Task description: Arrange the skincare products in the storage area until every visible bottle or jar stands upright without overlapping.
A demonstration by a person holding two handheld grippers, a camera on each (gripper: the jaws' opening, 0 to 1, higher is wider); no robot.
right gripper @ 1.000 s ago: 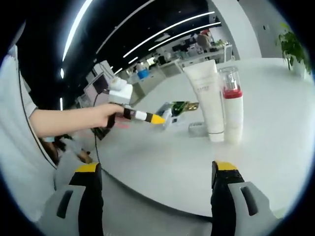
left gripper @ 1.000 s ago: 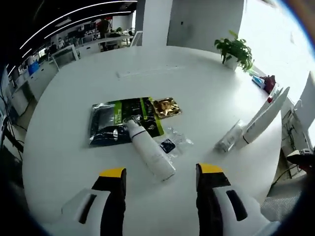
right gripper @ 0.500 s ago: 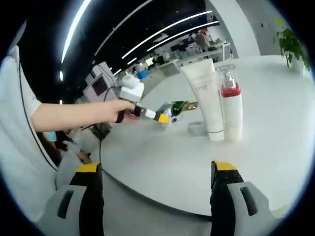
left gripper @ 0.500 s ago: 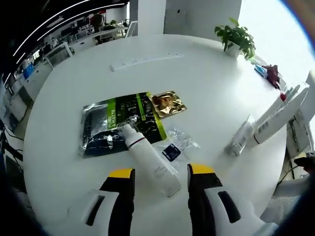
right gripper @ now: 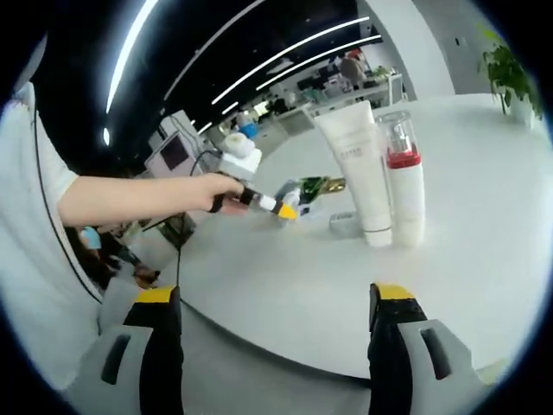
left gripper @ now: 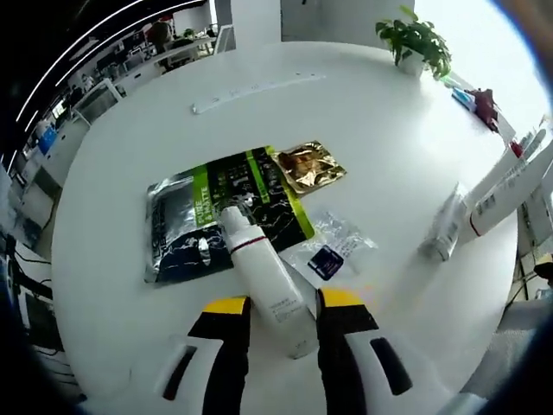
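A white bottle (left gripper: 263, 275) with a thin red band lies on its side on the round white table (left gripper: 389, 130), its top resting on a dark green sachet pack (left gripper: 216, 207). My left gripper (left gripper: 283, 303) is open, with its yellow-tipped jaws close on both sides of the bottle's lower half. A white tube (right gripper: 356, 177) and a pump bottle with a red collar (right gripper: 404, 186) stand upright side by side, with a small grey container (right gripper: 346, 226) lying at their foot. My right gripper (right gripper: 276, 298) hangs open before the table's edge, holding nothing. The left gripper (right gripper: 259, 202) sits in a person's hand.
A gold sachet (left gripper: 308, 169) and a small clear sachet with a blue label (left gripper: 328, 258) lie by the pack. The tube and pump bottle (left gripper: 505, 186) lean at the right rim. A potted plant (left gripper: 415, 39) and a white power strip (left gripper: 255, 88) are at the far side.
The left gripper has moved down over the lying white bottle and its jaws have narrowed around it. The right gripper stays open and still.
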